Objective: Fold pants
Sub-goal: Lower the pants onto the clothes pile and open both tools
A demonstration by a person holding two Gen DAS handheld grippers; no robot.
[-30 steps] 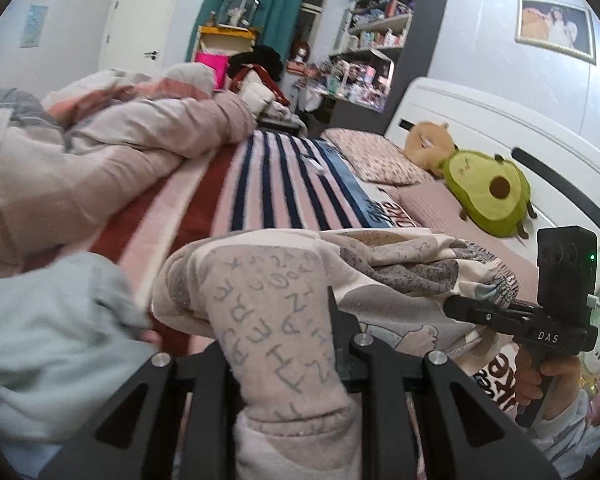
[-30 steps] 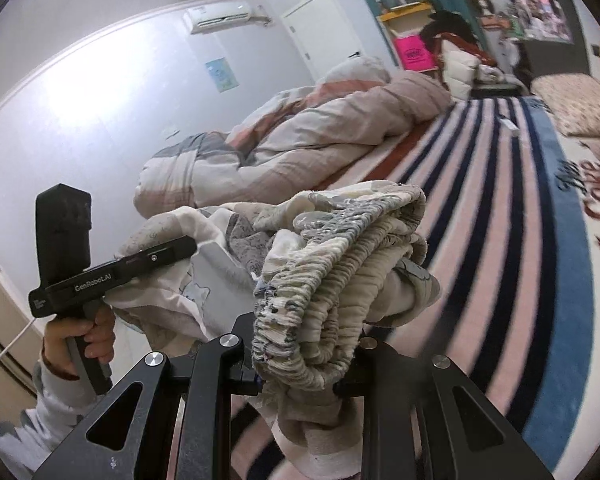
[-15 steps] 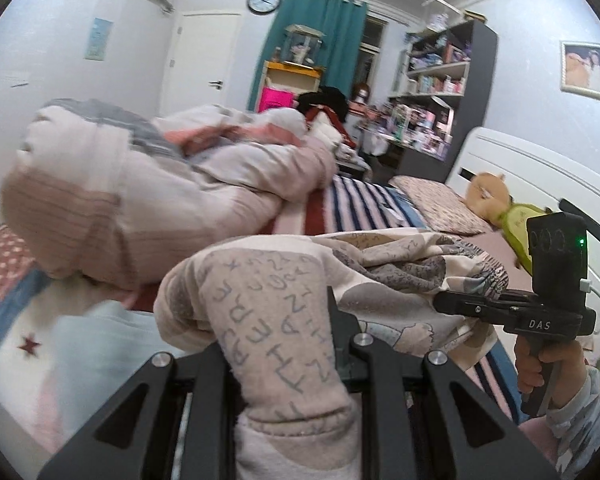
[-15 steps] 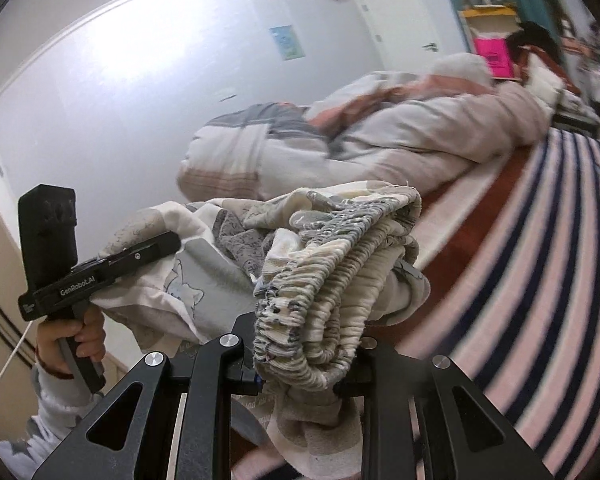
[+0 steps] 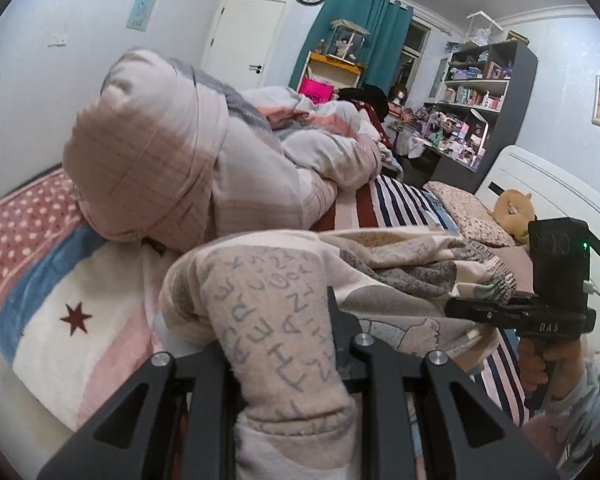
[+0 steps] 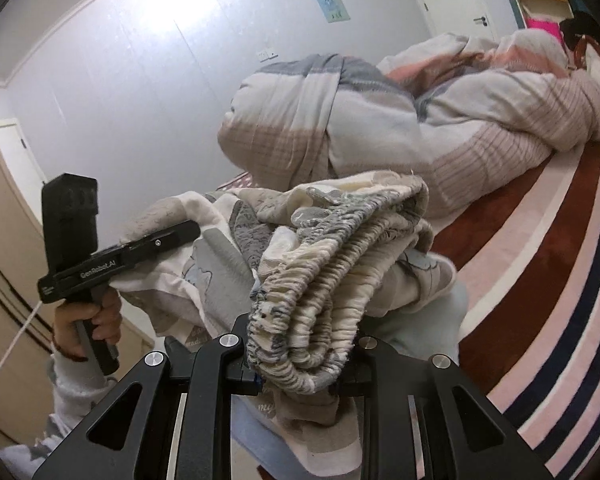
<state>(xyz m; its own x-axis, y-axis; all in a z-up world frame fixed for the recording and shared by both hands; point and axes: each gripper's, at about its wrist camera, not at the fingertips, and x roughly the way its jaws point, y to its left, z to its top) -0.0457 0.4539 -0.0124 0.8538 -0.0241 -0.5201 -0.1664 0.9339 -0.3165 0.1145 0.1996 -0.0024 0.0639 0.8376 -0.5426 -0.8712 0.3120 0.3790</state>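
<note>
Two grippers hold one pair of pants [image 5: 380, 264] in the air above the bed [image 5: 52, 320]. The pants are cream and grey, of soft printed cloth; one leg end carries pale grey letters, and the other end is a thick gathered elastic waistband [image 6: 324, 288]. Between the two grips the cloth hangs in loose bunched folds, not yet flat, so I judge that the folding itself is hardly begun.

The left gripper [image 5: 284, 344] has its fingers clamped on the lettered leg end, which fills the gap between them. The right gripper [image 6: 300, 344] has its fingers clamped on the bunched waistband in the same way. In the left view the right gripper appears from the side, held in a person's hand [image 5: 540, 364], with the cloth running toward it.

The step in hand seems to be the carrying of the pants to a free place on the bed. The next move, as I judge it, calls for drawing the two ends apart until the cloth is straight, and then lowering it flat on the striped blanket [image 6: 560, 320], away from the rolled duvet [image 6: 380, 120] just behind. Both grips should stay firm, because the bunched cloth could slip out.
</note>
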